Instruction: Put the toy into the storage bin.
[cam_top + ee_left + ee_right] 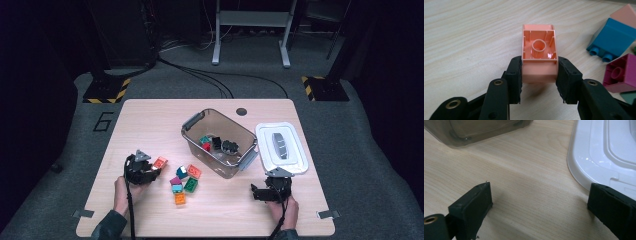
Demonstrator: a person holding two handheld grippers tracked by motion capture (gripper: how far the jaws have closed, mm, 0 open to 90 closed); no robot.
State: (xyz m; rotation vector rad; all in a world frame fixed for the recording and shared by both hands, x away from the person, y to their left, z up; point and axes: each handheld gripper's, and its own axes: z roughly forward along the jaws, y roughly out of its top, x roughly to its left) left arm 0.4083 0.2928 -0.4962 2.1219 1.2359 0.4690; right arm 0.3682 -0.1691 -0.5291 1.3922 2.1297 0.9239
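Left gripper [539, 75] sits nearest the lens in the left gripper view, jaws clamped on a peach brick [539, 53] w/ both pads pressed against its side walls; the brick lies on its side, hollow underside and round inner tube facing the camera, low over the desk [469, 37]. Just to the right in that view: a blue brick [612, 37] tipped w/ studs pointing down-left, a magenta brick [621, 73] nearer the jaws, and a pale pink piece [626, 12] at the top edge. In the high view the left gripper [142, 170] is at the desk's left-front, the peach brick [160, 162] at its tip, a hand [121, 192] behind it. The loose pile lies just right of it, btwn gripper and bin: blue brick [182, 172], orange brick [194, 171], magenta brick [175, 180], green brick [190, 185], plus a second orange one [180, 198] nearest the front edge. The clear bin [192, 122] stands mid-desk, a few bricks inside, its white lid [295, 150] flat on the desk beside it at right. Right gripper [272, 190] rests at right-front, just in front of the lid; in the right gripper view its jaws [539, 202] stand wide apart w/ bare desk btwn them, one pad close by the lid's [599, 152] rim, bin corner [474, 132] at top left.
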